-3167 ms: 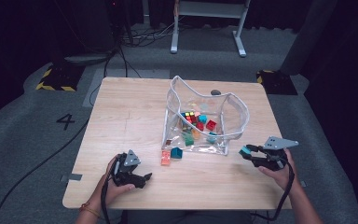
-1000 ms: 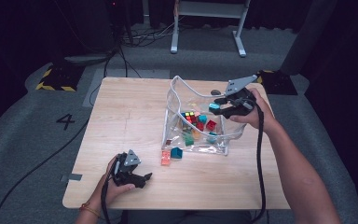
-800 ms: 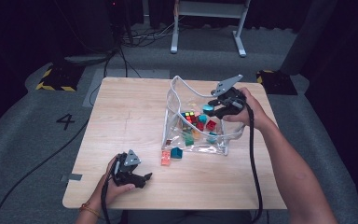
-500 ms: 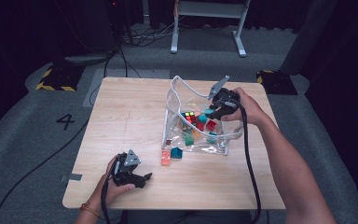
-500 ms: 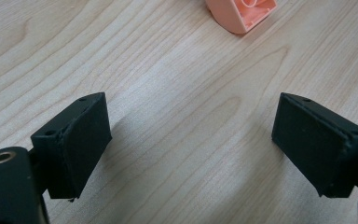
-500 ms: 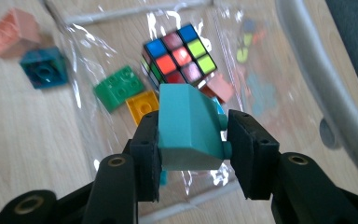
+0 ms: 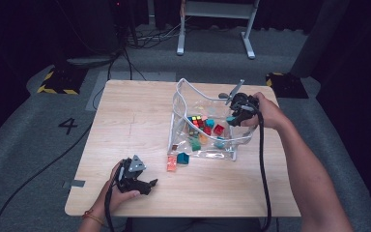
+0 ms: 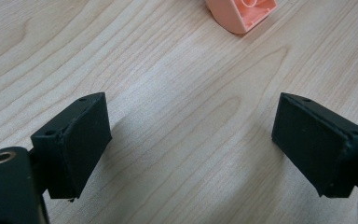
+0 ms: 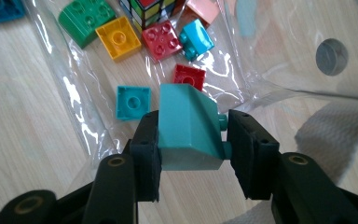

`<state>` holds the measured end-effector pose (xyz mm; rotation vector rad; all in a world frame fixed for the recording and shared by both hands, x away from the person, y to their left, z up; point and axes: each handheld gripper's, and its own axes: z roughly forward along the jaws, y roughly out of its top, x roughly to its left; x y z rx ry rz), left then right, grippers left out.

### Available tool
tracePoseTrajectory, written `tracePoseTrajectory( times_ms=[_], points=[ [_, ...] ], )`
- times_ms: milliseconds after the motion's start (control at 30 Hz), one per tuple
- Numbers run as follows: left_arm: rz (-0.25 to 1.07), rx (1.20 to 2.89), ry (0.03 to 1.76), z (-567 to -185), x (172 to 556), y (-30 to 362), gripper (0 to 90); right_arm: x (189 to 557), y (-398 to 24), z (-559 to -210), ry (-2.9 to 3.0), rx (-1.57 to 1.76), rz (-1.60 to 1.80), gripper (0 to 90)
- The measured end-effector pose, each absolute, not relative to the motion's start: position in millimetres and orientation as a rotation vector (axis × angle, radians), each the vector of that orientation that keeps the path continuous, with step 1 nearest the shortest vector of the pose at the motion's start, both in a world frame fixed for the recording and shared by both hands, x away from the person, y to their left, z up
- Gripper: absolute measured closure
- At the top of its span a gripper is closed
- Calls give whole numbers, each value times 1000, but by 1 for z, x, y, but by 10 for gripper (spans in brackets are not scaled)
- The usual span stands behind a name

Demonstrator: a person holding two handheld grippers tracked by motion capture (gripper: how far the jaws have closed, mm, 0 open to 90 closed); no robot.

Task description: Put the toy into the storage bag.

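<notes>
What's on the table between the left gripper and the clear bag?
High view: a salmon block and a teal block lie side by side just outside the bag; bare wood from them to the left gripper.

The right gripper (image 9: pixel 191 140) held a teal sloped block (image 9: pixel 189 128) clamped between its black jaws, above the clear plastic bag (image 9: pixel 74 116). Inside the bag lay a small teal square block (image 9: pixel 133 102), two red blocks (image 9: pixel 161 39), a yellow block (image 9: pixel 118 37), a green block (image 9: pixel 85 19) and a puzzle cube (image 9: pixel 143 7) at the top edge.
</notes>
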<state>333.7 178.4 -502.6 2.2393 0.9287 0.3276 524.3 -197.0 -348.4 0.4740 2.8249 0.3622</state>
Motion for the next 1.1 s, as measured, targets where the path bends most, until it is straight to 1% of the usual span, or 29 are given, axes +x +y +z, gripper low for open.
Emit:
tracePoseTrajectory(
  times_ms=[167, 233, 300, 467, 567, 667, 767, 933, 1100],
  points=[
    [327, 2239, 929, -503, 334, 178, 116, 518, -203, -348, 2806, 475, 477, 559],
    [328, 2239, 929, -503, 334, 178, 116, 515, -206, -347, 2795, 494, 548, 503],
    [327, 2239, 929, -503, 334, 178, 116, 511, -210, -345, 2774, 515, 602, 496],
    [326, 2239, 930, -503, 334, 178, 116, 496, -224, -336, 2680, 524, 792, 428],
    [328, 2239, 929, -503, 334, 178, 116, 480, -234, -328, 2607, 575, 951, 382],
    [328, 2239, 930, -503, 334, 178, 116, 459, -246, -325, 2520, 568, 1113, 354],
    [328, 2239, 930, -503, 334, 178, 116, 439, -253, -325, 2455, 567, 1156, 330],
    [329, 2238, 931, -503, 334, 178, 116, 409, -266, -322, 2378, 552, 1292, 332],
    [328, 2238, 931, -503, 334, 178, 116, 384, -272, -329, 2365, 502, 1313, 326]
  ],
)
